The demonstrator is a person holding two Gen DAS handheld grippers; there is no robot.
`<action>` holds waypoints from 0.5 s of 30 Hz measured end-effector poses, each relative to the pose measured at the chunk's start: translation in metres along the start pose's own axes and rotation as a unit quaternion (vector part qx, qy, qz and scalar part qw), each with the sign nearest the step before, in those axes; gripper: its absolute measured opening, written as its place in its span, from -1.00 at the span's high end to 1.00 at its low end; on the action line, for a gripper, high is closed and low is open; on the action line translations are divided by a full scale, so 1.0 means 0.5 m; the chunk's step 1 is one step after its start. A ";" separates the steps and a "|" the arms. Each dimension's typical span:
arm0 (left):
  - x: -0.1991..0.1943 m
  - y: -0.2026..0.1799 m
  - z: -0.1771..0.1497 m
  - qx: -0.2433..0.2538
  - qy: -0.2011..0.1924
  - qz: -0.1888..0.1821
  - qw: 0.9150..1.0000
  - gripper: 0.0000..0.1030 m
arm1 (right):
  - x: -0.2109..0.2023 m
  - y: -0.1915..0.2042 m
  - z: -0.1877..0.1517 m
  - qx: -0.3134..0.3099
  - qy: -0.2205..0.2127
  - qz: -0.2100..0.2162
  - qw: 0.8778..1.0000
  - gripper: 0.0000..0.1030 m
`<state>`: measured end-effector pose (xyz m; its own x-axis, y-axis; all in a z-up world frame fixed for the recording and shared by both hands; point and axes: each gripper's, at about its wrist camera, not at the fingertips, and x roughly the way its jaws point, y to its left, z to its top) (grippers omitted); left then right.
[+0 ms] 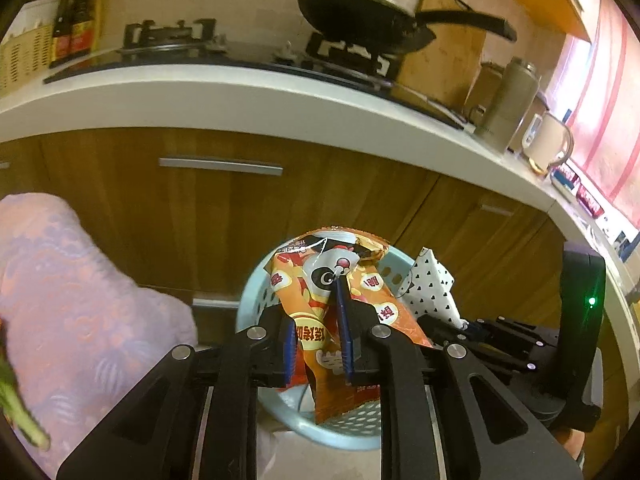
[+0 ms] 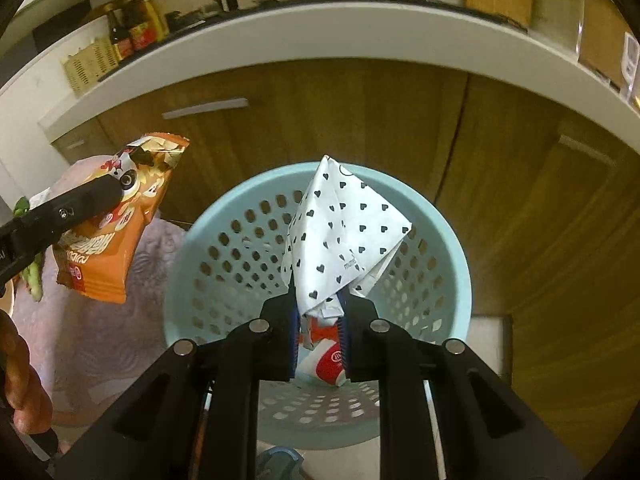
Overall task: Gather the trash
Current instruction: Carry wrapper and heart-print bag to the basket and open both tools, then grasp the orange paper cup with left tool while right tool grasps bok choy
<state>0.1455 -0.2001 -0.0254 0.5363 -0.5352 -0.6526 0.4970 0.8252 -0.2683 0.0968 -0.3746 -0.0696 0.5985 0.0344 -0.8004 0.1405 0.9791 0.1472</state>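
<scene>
Left gripper (image 1: 320, 320) fingers nearly together, clamped on orange snack bag (image 1: 320, 280); right gripper (image 2: 320, 320) fingers clamped on heart-print wrapper (image 2: 340, 232), both held above blue perforated bin (image 2: 448, 240)

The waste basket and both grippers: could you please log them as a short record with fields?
setting: kitchen, wooden cabinets under a white counter
basket: pale blue perforated waste basket on the floor; a red and white wrapper lies inside
left gripper: shut on an orange snack bag, held beside and above the basket
right gripper: shut on a white heart-print wrapper, held over the basket opening
task status: neither held piece is in the basket yet
</scene>
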 end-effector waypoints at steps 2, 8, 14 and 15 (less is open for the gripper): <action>0.017 -0.001 0.002 0.002 0.007 0.005 1.000 0.60 | 0.014 -0.009 0.006 0.000 0.006 -0.002 1.000 0.70; 0.054 0.004 0.005 -0.002 0.029 0.008 1.000 0.00 | 0.044 -0.031 0.009 0.009 0.022 0.000 1.000 0.05; 0.024 0.026 0.012 -0.011 0.033 -0.004 0.999 0.00 | 0.025 -0.048 0.017 0.025 0.023 -0.019 0.999 0.05; 0.004 0.028 0.012 -0.005 0.029 -0.001 1.000 0.00 | 0.014 -0.040 0.024 0.023 0.019 -0.026 0.999 0.05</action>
<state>0.1578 -0.1907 -0.0263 0.4947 -0.5259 -0.6919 0.4916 0.8258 -0.2762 0.1077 -0.3961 -0.0713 0.5590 -0.0084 -0.8291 0.2082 0.9693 0.1306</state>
